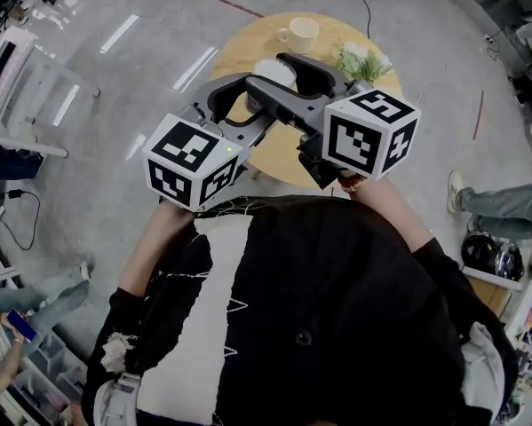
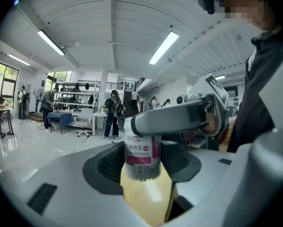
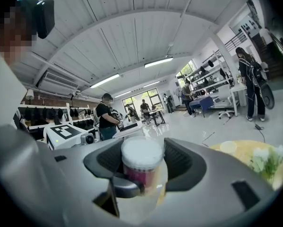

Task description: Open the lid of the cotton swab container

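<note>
1. Cotton swab container [image 2: 142,170] is sitting between the two grippers, over a round wooden table [image 1: 239,47]. Whether its base is touching the tabletop cannot be told.
2. Its label [image 2: 142,148] is showing "XIN" in dark letters beside a magenta band. The smaller print is blurring out.
3. The body is reading as a cylinder of clear plastic below the label. The lid [image 3: 142,151] is a round, matte white cap, not yet off.
4. Left gripper [image 2: 141,160] is clamping the body, its dark ribbed pads pressing on both sides.
5. Right gripper [image 3: 143,162] is gripping the lid from the opposite side, pads against its rim.
6. Both gripper shells are showing smooth grey plastic.
7. A cream cup [image 1: 299,34] and a green-and-white sprig [image 1: 361,60] are standing at the table's far edge.
</note>
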`<control>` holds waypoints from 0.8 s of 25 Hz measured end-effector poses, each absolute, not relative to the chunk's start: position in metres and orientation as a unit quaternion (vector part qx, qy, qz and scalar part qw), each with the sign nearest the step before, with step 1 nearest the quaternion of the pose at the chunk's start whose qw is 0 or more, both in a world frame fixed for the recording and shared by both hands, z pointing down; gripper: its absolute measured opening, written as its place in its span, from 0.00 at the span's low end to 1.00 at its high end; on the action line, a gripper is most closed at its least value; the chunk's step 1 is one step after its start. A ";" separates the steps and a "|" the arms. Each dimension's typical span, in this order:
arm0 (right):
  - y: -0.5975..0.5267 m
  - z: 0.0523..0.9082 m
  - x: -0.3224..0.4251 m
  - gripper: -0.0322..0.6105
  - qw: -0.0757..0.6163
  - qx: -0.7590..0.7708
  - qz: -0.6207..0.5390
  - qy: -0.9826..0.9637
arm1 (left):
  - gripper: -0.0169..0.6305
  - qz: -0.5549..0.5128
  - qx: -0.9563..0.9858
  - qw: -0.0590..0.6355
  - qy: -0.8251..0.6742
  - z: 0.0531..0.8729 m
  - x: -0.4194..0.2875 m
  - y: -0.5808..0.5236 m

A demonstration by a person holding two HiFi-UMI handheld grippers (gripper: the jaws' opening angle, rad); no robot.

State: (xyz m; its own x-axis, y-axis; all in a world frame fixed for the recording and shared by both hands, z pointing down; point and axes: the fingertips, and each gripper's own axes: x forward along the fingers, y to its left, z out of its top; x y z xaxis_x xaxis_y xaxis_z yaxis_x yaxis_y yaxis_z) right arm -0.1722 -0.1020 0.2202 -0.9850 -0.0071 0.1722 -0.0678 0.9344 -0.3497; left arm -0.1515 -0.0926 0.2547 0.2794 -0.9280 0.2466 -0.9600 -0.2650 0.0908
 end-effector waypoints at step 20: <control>-0.093 0.202 -0.168 0.47 0.058 0.004 0.208 -0.976 | 0.39 0.061 0.791 0.103 -0.600 0.253 -0.146 -0.084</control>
